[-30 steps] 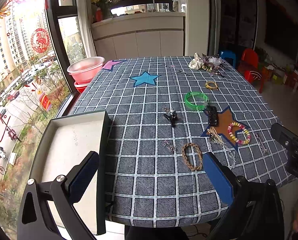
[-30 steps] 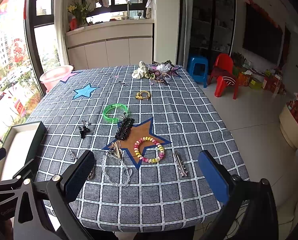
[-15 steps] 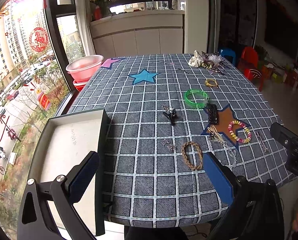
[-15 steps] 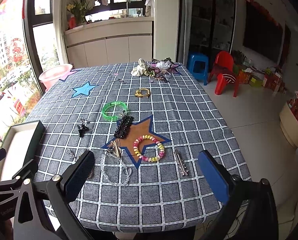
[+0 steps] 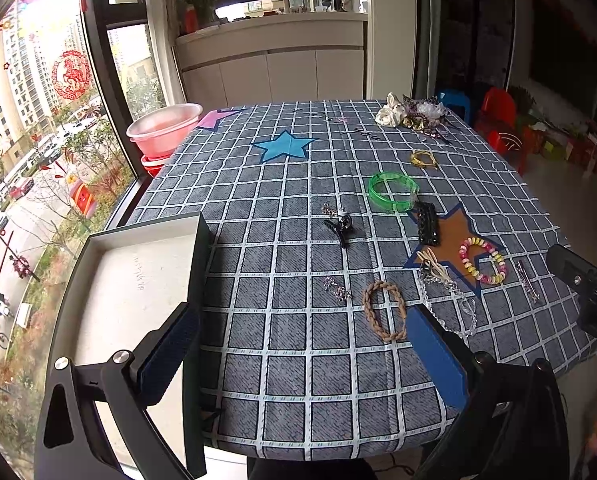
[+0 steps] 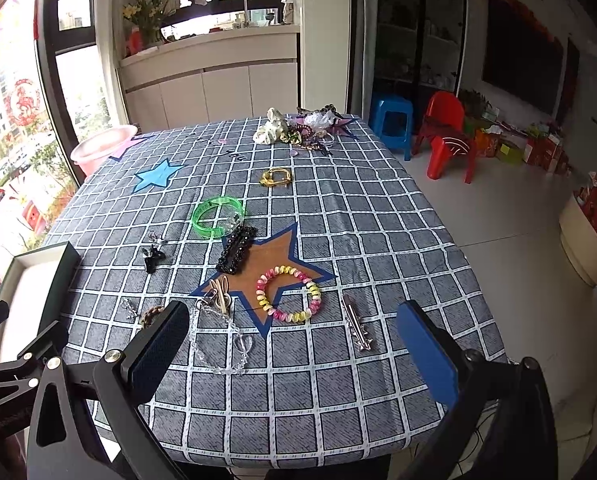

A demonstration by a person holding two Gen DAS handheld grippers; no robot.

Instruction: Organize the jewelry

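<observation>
Tabletop (image 6: 378, 208) (grid cloth): open box (image 5: 130, 280) overhanging its left edge; green bangle (image 6: 217, 216) mid-table; beaded bracelet (image 6: 289, 293), braided band (image 5: 384, 315) near front edge. Left gripper (image 5: 298, 360), right gripper (image 6: 294, 348) spread wide, holding nothing.

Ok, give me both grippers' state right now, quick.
Left gripper: open, holding nothing, above the table's near edge.
Right gripper: open, holding nothing, above the table's near edge.

Bare checked cloth (image 6: 306, 396) before both claws; box wall (image 5: 196, 280) left, jewelry beyond.
</observation>
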